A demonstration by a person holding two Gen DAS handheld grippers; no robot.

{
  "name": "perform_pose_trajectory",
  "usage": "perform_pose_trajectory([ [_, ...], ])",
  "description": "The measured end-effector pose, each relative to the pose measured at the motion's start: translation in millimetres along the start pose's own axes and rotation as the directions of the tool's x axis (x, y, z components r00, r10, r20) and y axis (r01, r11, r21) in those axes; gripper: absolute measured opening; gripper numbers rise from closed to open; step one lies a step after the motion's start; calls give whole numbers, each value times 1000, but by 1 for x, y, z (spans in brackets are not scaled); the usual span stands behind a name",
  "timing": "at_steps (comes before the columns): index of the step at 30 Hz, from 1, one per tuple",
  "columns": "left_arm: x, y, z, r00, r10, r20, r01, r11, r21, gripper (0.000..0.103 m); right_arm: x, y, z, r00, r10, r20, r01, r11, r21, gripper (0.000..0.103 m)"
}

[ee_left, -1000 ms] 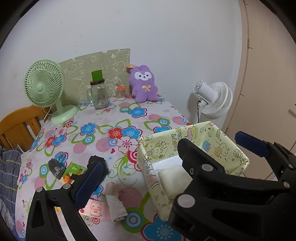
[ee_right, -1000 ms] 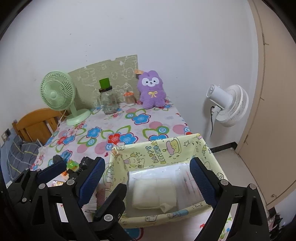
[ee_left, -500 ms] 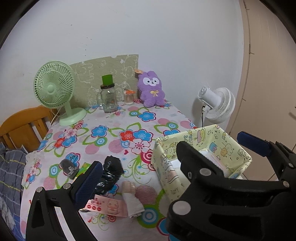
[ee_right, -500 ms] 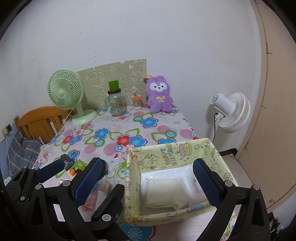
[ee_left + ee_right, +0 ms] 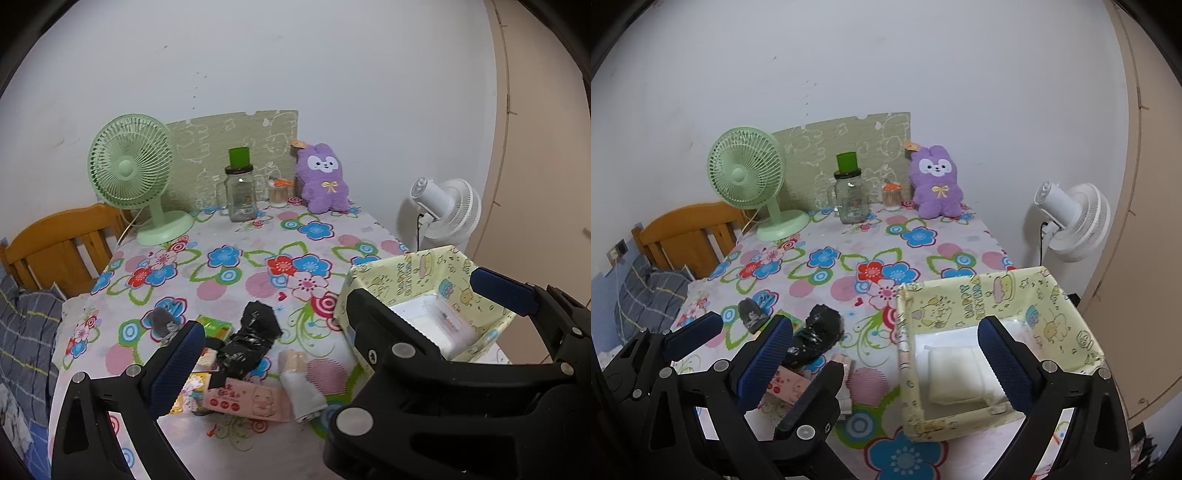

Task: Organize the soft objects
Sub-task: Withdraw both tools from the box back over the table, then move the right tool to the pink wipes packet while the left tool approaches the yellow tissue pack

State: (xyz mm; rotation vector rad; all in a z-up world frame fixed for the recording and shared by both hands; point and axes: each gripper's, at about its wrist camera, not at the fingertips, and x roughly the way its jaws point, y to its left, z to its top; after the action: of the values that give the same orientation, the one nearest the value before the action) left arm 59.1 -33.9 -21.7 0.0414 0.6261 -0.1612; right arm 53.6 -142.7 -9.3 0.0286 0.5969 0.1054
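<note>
Soft bundles (image 5: 255,341), two dark; one yellow bin (image 5: 1067,310).

A home bedroom: a flowered table (image 5: 849,251) with a plush rabbit (image 5: 936,182) and green fan (image 5: 748,177), a wooden headboard (image 5: 690,236) far left.

Soft even indoor light, faint shadows, no glare, strong fisheye bending, dark vignetted corners, mostly sharp focus
</note>
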Motion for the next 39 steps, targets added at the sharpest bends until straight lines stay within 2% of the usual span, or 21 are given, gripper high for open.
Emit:
perform_pose_trajectory([
  [12,2,26,-20,999,32,-17,-33,999,-23,103,11,25,-18,1000,25,18,-25,1000,-1,102],
  [18,5,39,-29,999,45,-32,-46,998,-38,103,21,37,-26,998,67,-3,-67,998,0,102],
  [28,20,59,-46,995,51,-84,-56,996,-63,103,40,54,-42,997,65,-47,-66,998,-5,101],
  [39,40,69,-63,988,48,-145,-61,994,-87,103,66,63,-57,991,70,-117,-71,997,-9,90],
])
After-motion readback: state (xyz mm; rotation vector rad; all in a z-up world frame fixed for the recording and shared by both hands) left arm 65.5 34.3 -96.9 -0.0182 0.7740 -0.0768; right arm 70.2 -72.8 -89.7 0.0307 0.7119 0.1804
